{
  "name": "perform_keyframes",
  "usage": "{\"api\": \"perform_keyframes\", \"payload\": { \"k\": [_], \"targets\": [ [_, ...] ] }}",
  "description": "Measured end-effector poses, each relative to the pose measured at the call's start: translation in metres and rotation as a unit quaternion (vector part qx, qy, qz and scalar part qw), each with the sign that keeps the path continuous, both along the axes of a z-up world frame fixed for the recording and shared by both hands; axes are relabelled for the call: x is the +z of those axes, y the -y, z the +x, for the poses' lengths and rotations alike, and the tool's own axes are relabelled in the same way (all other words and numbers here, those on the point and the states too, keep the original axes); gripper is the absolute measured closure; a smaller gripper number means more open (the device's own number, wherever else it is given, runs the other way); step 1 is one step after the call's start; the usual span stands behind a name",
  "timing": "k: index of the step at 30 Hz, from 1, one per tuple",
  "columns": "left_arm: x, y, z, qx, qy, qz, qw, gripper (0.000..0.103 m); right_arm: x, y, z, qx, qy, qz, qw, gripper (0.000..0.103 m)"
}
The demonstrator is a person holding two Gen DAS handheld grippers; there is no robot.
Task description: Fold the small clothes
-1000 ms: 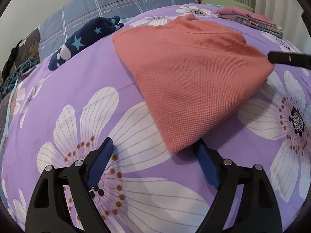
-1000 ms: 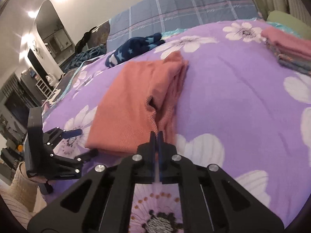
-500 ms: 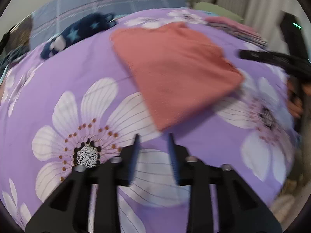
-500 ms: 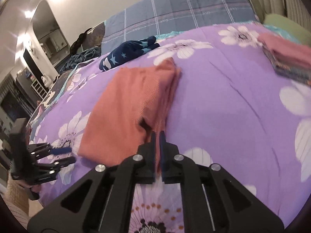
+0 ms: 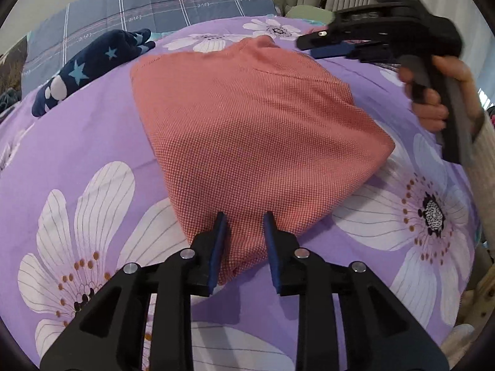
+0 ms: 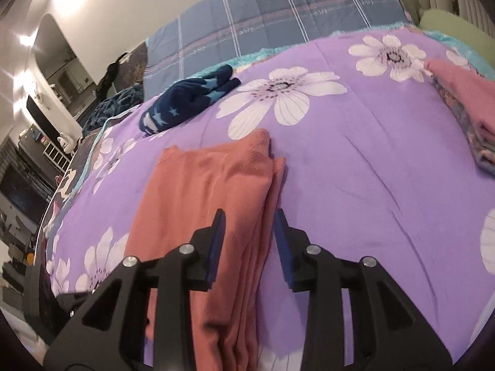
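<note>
Since a second ago my left claw (image 5: 243, 216) has narrowed from wide and slid forward, so the near corner of the folded salmon garment (image 5: 247, 130) now lies between its blue pads (image 5: 220, 232); the jaws have just eased apart slightly, and I cannot tell whether they press the cloth. My right claw (image 6: 248, 215), pinched shut on the garment's layered edge before, has just been opening; its jaws stand narrowly apart over the stacked edge (image 6: 266, 204) and do not grip it. That garment lies flat at centre frame on the purple flowered bed cover (image 5: 92, 130). A navy star-print piece (image 5: 89, 65) sits upper left, and a folded pile (image 6: 464, 105) rests at the right edge of the right view.
</note>
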State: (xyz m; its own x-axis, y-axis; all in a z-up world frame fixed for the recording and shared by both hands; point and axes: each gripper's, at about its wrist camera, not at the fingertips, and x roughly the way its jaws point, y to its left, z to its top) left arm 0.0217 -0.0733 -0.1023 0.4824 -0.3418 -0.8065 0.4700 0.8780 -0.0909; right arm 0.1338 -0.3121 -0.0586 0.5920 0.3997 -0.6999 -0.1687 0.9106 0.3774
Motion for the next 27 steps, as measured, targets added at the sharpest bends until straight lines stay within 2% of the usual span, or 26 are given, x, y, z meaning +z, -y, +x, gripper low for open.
{"api": "perform_keyframes", "payload": {
  "k": [4, 6, 7, 8, 9, 13, 15, 17, 18, 19, 22, 25, 27],
  "targets": [
    [-0.001, -0.002, 0.001, 0.000, -0.002, -0.007, 1.0000, 0.075, -0.010, -0.009, 0.030, 0.008, -0.016, -0.012, 1.000, 0.060],
    [-0.001, 0.000, 0.000, -0.002, 0.003, -0.001, 1.0000, 0.075, -0.017, -0.013, 0.043, 0.008, -0.027, -0.015, 1.000, 0.060],
    [-0.002, 0.001, 0.000, -0.003, 0.006, 0.002, 1.0000, 0.075, -0.019, -0.016, 0.049, 0.011, -0.030, -0.017, 0.999, 0.071],
    [-0.002, 0.001, -0.002, -0.004, 0.009, 0.003, 0.9999, 0.075, -0.018, -0.021, 0.054, 0.017, -0.030, -0.027, 0.999, 0.094],
    [-0.002, 0.001, -0.001, -0.005, 0.010, 0.004, 0.9999, 0.075, -0.013, -0.024, 0.054, 0.021, -0.021, -0.034, 0.999, 0.096],
    [-0.002, 0.000, -0.003, -0.007, 0.012, 0.002, 0.9999, 0.075, 0.023, -0.031, 0.033, 0.038, 0.074, -0.032, 0.996, 0.097],
    [-0.002, 0.001, -0.003, -0.008, 0.014, 0.004, 0.9999, 0.075, 0.021, -0.028, 0.031, 0.034, 0.094, -0.045, 0.994, 0.097],
    [-0.002, 0.001, -0.005, -0.008, 0.017, 0.005, 0.9998, 0.075, -0.002, -0.024, 0.046, 0.021, 0.064, -0.078, 0.995, 0.096],
    [-0.002, 0.002, -0.005, -0.008, 0.018, 0.006, 0.9998, 0.075, -0.022, -0.019, 0.056, 0.000, 0.028, -0.101, 0.995, 0.096],
    [-0.002, 0.002, -0.007, -0.007, 0.019, 0.006, 0.9998, 0.075, -0.034, -0.012, 0.060, -0.015, 0.010, -0.098, 0.995, 0.093],
    [-0.002, 0.003, -0.011, -0.006, 0.024, 0.008, 0.9997, 0.074, -0.029, 0.004, 0.048, -0.045, 0.026, -0.054, 0.997, 0.077],
    [-0.002, 0.003, -0.011, -0.007, 0.024, 0.011, 0.9996, 0.074, -0.007, 0.003, 0.026, -0.040, 0.057, -0.050, 0.996, 0.076],
    [-0.002, 0.004, -0.011, -0.006, 0.026, 0.013, 0.9996, 0.074, 0.009, -0.007, 0.001, -0.001, 0.074, -0.039, 0.997, 0.081]
  ]
}}
